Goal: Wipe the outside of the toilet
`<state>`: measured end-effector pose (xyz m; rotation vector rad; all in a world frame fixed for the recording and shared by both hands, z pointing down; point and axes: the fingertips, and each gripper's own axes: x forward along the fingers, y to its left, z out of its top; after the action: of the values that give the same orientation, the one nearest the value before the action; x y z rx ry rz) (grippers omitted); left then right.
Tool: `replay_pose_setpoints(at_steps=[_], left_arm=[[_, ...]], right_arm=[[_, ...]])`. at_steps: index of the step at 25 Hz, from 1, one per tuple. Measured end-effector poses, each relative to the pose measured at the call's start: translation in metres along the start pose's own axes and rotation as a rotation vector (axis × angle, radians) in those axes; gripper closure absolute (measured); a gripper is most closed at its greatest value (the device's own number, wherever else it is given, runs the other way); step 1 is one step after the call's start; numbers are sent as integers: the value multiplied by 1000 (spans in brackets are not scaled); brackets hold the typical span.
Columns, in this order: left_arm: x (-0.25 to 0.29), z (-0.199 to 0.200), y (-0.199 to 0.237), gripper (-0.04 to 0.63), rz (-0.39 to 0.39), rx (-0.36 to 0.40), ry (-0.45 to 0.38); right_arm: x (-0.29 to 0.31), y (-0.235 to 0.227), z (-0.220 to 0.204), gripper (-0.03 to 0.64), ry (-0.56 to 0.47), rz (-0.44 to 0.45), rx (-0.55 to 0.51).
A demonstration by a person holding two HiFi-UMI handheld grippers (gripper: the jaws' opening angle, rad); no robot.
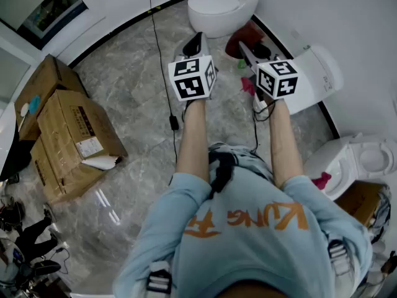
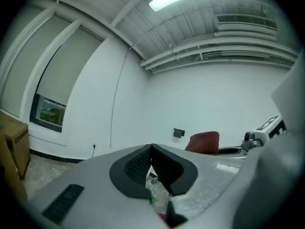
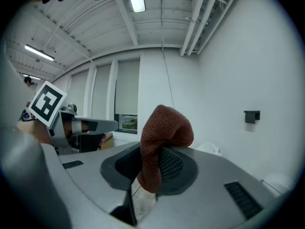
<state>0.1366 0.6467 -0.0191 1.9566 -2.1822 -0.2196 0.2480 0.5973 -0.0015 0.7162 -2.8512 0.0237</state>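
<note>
Item: toilet-wiping task, stage of readiness, no wiping yet to be seen. Toilet [image 1: 223,5]: white, lid down, stood on the grey marbled floor [image 1: 136,104] against the curved wall at the far end of the room, ahead of the person and well apart from both tools. Right gripper [image 1: 248,51]: its jaws are closed on a red-brown cloth [image 3: 164,128], which is pinched between the pads and bunched up above them. In the head view the same cloth [image 1: 243,42] is seen beyond the marker cube, raised in the air and touching nothing else. Left gripper [image 1: 195,42]: jaws brought together at the tips, with nothing held between them. It is held level with its partner, just beside it. Both gripper views take in walls and ceiling rather than the toilet, so the tools are judged not to be aimed at it. Done: the cloth is taken up and secured. Left: the approach to the toilet, and the wiping of lid, bowl sides and base, all of it judged untouched. Also noted: cardboard boxes [image 1: 68,129] at the left, a black cable [image 1: 162,61] trailed across the floor, and further white fixtures [image 1: 319,73] along the right wall.
</note>
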Motion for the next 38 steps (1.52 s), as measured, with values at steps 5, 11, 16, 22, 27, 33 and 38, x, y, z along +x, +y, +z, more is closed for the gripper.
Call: replay_pose_setpoints(at_steps=[5,11,16,22,27,33,38], left_arm=[[0,-4,2,601,-16,-8,20],[-4,-11,16,601,-8,-58,46],[-5,-12,24,601,-7,-91,65],[2,0,33,601,-38,-122,31],[24,8,36,601,-34,-96,-3],[81,8,23,601,-48,-46,13],[144,16,24,601,-70,-57,-26]], right_arm=[[-2,4,4,541,-38,-24,24],[-7,-14,-6,540,-15,-76,99],[-16,-37,-4,540,-17,-131,134],[-12,-51,17,540,-68,-142,119],[-2,-62,26,540,-100,-111,100],[12,-120,35,540,-154,-146,125],[53,-181,24,540,-159,-182,141]])
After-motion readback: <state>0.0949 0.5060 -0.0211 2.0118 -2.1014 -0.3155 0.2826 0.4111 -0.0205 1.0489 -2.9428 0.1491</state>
